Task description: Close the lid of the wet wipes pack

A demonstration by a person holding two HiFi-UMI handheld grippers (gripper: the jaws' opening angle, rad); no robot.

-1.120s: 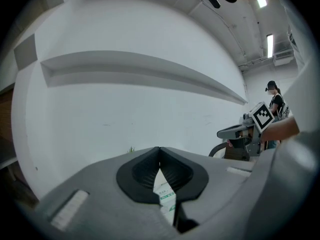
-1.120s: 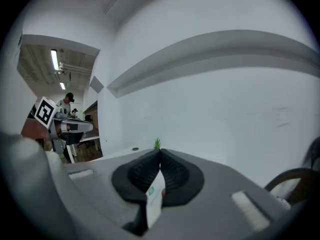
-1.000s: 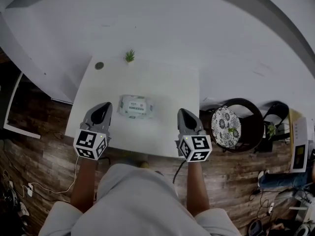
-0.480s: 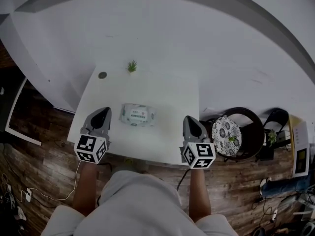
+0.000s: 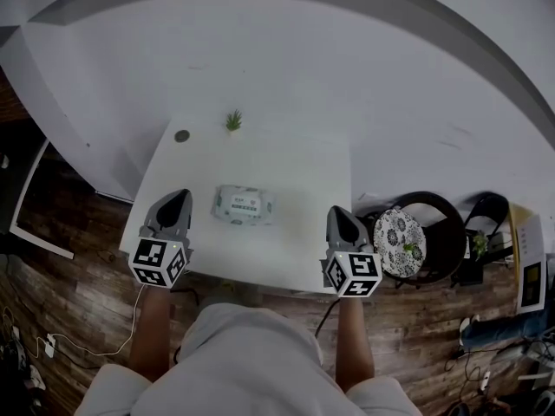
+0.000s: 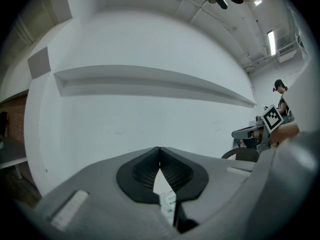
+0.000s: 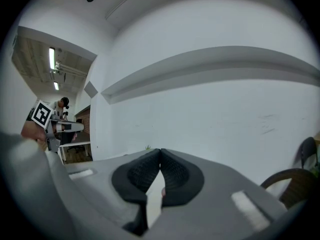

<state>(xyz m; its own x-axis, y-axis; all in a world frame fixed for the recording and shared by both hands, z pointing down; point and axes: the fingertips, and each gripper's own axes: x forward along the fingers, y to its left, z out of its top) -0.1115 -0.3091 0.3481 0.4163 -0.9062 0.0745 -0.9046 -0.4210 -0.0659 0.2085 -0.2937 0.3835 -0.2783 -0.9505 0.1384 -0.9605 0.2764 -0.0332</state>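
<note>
The wet wipes pack [image 5: 243, 204] lies flat in the middle of the white table [image 5: 295, 163]; it is pale green with a white lid panel on top that looks flat. My left gripper [image 5: 176, 199] hovers at the table's front left, just left of the pack and apart from it. It is shut, with nothing between its pads. My right gripper [image 5: 341, 213] is at the front right corner, farther from the pack, also shut and empty. In the left gripper view the jaw tips of the left gripper [image 6: 159, 149] meet, and a sliver of the pack [image 6: 169, 201] shows beneath them.
A small green plant [image 5: 233, 120] and a dark round disc [image 5: 181, 135] sit at the table's far edge by the white wall. A dark chair with a patterned cushion [image 5: 399, 232] stands right of the table. Cables lie on the wooden floor [image 5: 52, 336].
My right gripper has drifted slightly right, away from the pack. The left gripper and the pack have stayed put. Both grippers remain shut.
</note>
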